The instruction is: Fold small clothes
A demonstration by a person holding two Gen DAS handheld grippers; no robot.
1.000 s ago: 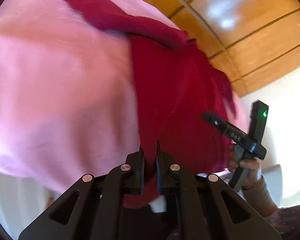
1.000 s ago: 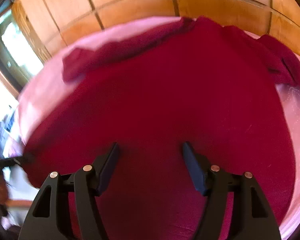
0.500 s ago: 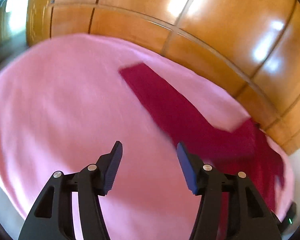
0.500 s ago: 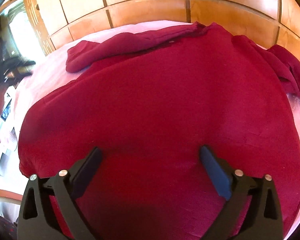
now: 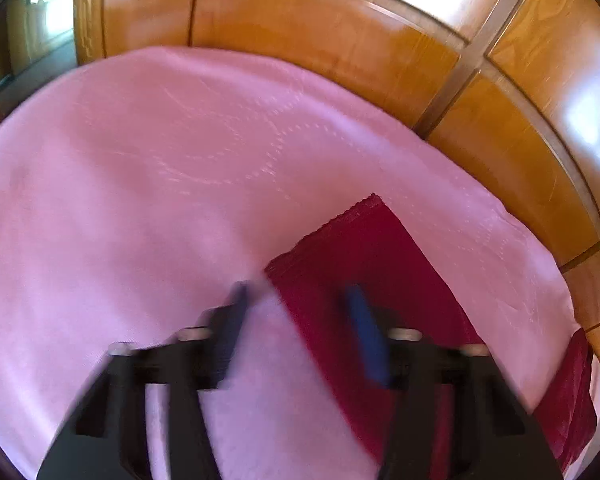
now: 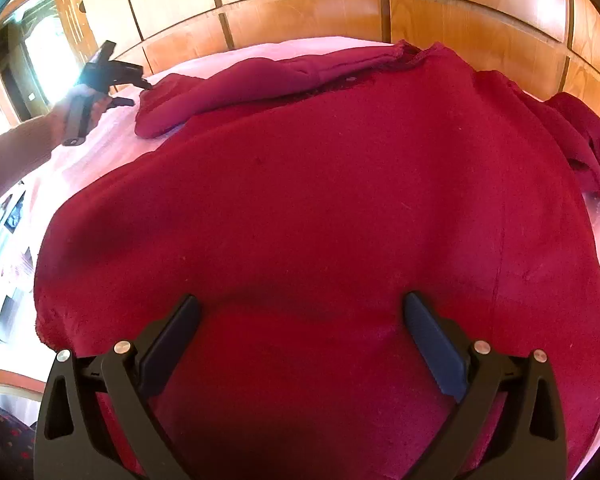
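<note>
A dark red sweater (image 6: 320, 200) lies spread on the pink bed cover (image 5: 160, 160). Its left sleeve (image 6: 240, 84) stretches out toward the upper left. In the left wrist view, the cuff end of that sleeve (image 5: 360, 248) lies between the blurred fingers of my left gripper (image 5: 298, 300). Its jaws are closing, with a gap still showing and the pads not pressing the cloth. The right wrist view shows the left gripper (image 6: 138, 92) at the cuff. My right gripper (image 6: 300, 312) stands wide open just above the sweater's body, with nothing gripped.
A glossy wooden panelled wall (image 5: 340, 20) runs close behind the bed. A person's hand (image 6: 80, 108) and forearm hold the left gripper at the left. The sweater's other sleeve (image 6: 588, 140) is bunched at the right. Papers (image 6: 4, 240) lie beyond the bed's left edge.
My left gripper let go of the sweater's edge, opened, and swept across the pink cover to the sleeve's cuff. My right gripper opened wider and stayed over the body.
</note>
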